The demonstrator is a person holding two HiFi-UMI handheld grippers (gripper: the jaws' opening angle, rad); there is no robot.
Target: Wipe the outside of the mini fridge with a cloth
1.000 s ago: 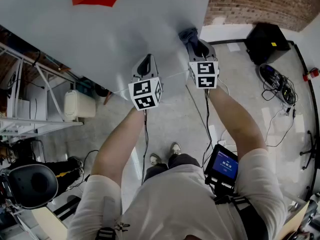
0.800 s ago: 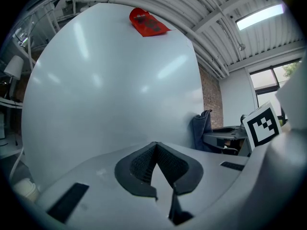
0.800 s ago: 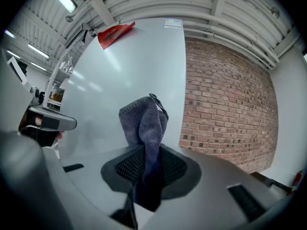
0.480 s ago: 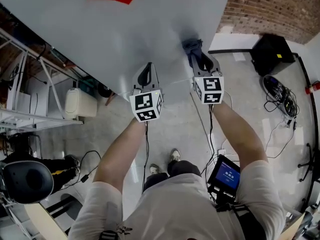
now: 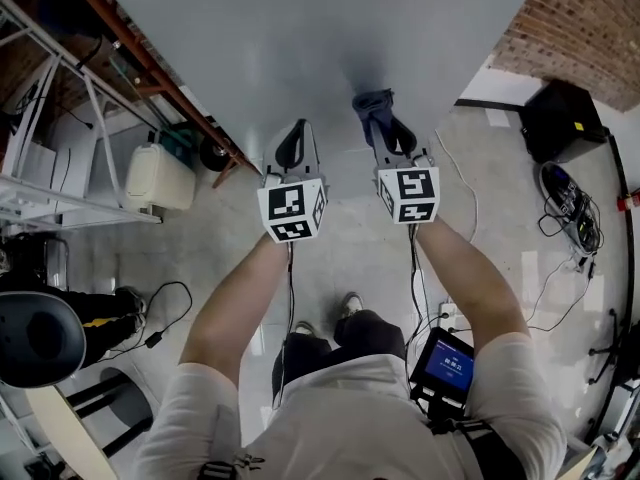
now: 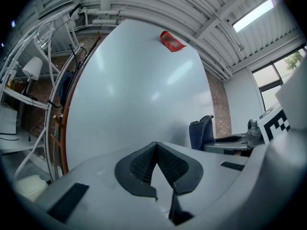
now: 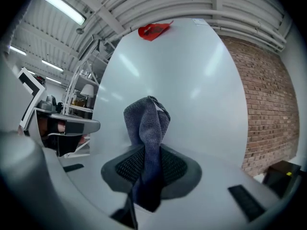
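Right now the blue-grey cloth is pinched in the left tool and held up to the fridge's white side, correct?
No. The cloth is pinched in the right tool, as the right gripper view shows; the left tool is shut on nothing. The cloth is indeed held up to the fridge's white side.

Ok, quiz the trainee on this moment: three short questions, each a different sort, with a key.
1. True or false: the left gripper is shut with nothing between its jaws.
2. The cloth is clamped by: A) the right gripper; B) the left gripper; C) neither.
3. Fill in: the sticker high on the fridge panel is ___ in colour.
Key: 1 true; 2 A; 3 red.
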